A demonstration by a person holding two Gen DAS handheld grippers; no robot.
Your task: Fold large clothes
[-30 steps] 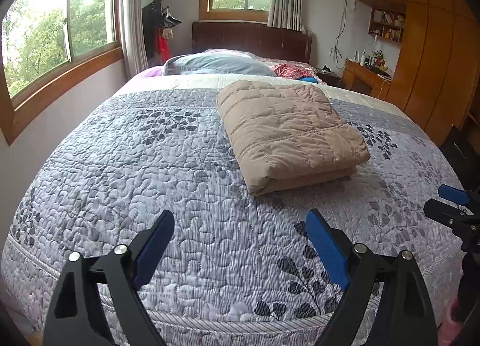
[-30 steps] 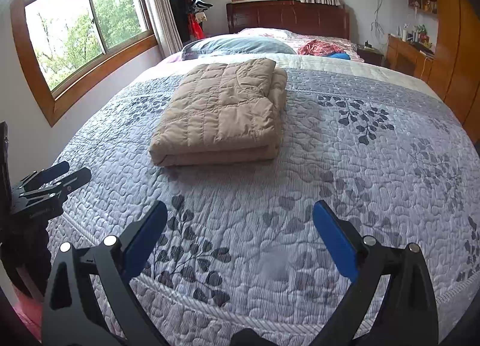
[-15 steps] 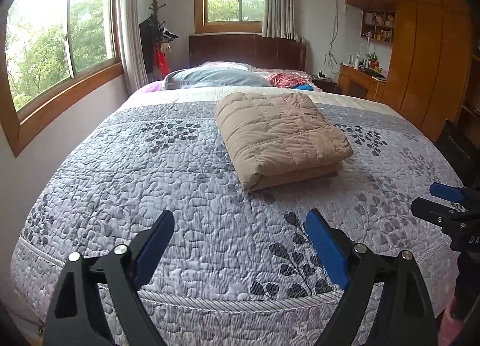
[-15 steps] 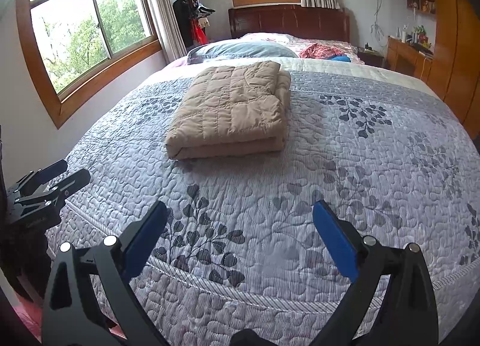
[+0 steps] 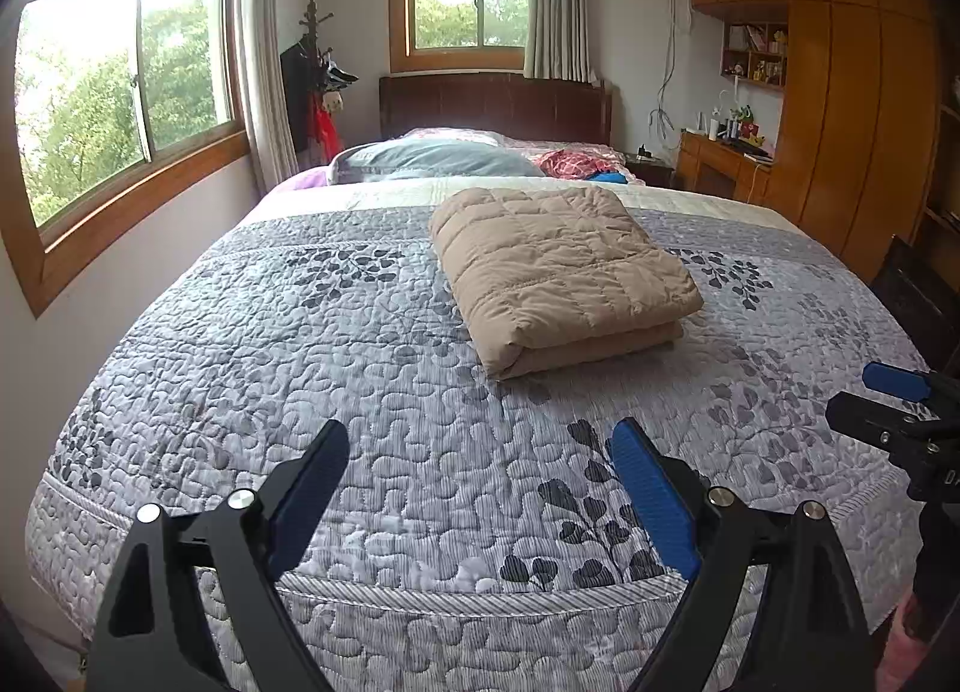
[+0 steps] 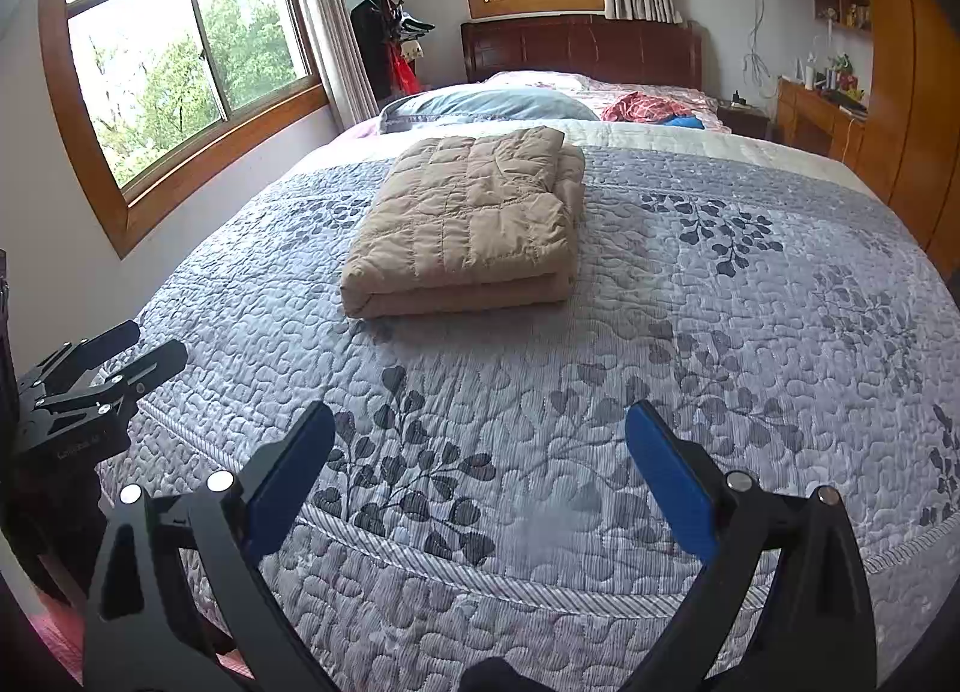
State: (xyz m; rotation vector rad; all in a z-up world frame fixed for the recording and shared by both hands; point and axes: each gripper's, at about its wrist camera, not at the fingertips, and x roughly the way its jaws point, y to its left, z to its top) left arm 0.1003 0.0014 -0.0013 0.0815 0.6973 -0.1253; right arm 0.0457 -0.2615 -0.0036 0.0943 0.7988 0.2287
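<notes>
Left tongs (image 5: 480, 437) spread wide, holding nothing, hovering over the foot end of the bed (image 5: 372, 368). Right tongs (image 6: 480, 422) likewise wide and bare, also over the foot end. Each pair visible in the other's view — right tongs at the right edge of the left wrist view (image 5: 888, 398), left tongs at the left edge of the right wrist view (image 6: 114, 356); side by side, apart, neither touching the quilt.

Tan quilted jacket (image 5: 558, 272) folded into a thick rectangular stack, lying flat mid-bed on the grey leaf-print bedspread, well ahead of both tongs. Same stack in the right wrist view (image 6: 474, 218) — rounded fold facing the cameras, layered edges on its right side.

Behind it: blue-grey pillow (image 5: 432, 158), red patterned cloth (image 5: 570, 161), dark headboard (image 5: 492, 101). Coat rack (image 5: 312, 86) in the corner, wooden wardrobe (image 5: 852, 92) on the right.
</notes>
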